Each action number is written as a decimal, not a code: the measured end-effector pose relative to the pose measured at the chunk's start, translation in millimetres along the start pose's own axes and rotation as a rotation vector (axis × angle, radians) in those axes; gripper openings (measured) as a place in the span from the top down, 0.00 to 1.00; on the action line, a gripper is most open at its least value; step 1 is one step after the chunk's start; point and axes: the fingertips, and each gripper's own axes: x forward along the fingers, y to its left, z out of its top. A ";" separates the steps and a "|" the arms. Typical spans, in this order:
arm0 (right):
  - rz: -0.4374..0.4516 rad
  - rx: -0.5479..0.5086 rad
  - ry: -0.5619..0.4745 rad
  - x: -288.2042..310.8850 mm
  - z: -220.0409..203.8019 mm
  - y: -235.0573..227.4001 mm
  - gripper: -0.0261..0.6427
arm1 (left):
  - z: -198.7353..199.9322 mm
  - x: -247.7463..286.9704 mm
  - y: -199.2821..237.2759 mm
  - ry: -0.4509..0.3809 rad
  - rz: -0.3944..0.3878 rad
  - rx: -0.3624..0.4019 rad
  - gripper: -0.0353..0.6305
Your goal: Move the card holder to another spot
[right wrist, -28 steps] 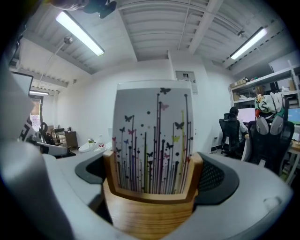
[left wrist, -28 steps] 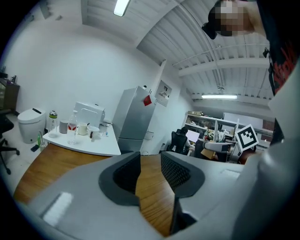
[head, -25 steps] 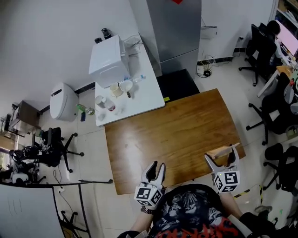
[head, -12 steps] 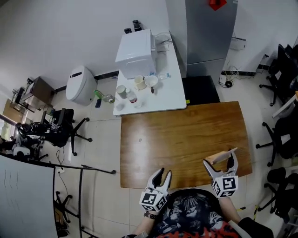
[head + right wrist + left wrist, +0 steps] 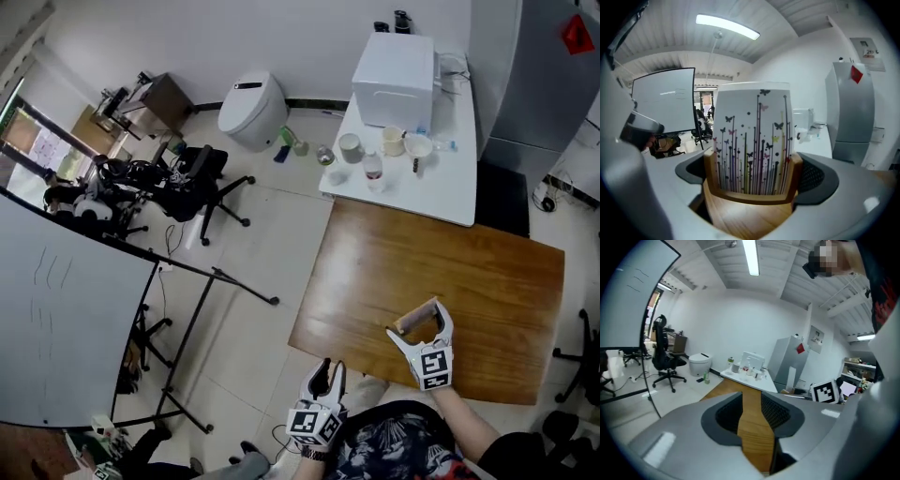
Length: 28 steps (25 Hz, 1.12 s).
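Note:
The card holder (image 5: pixel 750 140) is a wooden base with a white card standing in it, printed with butterflies and thin stems. My right gripper (image 5: pixel 752 185) is shut on the wooden base from both sides. In the head view the right gripper (image 5: pixel 419 324) holds the card holder (image 5: pixel 410 319) over the front half of the brown wooden table (image 5: pixel 469 253). My left gripper (image 5: pixel 324 368) hangs off the table's front left corner, over the floor. In the left gripper view my left gripper (image 5: pixel 752 413) is open by a narrow gap, with nothing in it.
A white side table (image 5: pixel 450 192) adjoins the wooden table's far edge, carrying a white box appliance (image 5: pixel 394 64), cups and a bottle. A grey cabinet (image 5: pixel 534 75) stands at the back right. A black office chair (image 5: pixel 192 173), a whiteboard (image 5: pixel 66 309) and its stand legs occupy the left.
The head view has swung left and the table now sits at the right. The right gripper has carried the card holder leftward from near the table's right edge. The left gripper is now off the table.

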 end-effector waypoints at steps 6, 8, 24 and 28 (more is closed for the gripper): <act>-0.024 0.006 0.065 124.4 -57.5 7.7 0.14 | -43.6 -54.6 61.9 0.057 0.180 -0.052 0.78; -0.058 0.017 0.098 157.0 -73.4 1.6 0.14 | -49.0 -65.2 73.7 0.073 0.205 -0.059 0.78; -0.117 0.288 0.360 208.8 -144.8 12.6 0.10 | -28.7 -32.1 103.3 0.061 0.063 -0.113 0.79; -0.100 0.293 0.293 166.2 -120.1 12.2 0.10 | -16.7 -4.0 81.1 0.043 -0.022 -0.090 0.79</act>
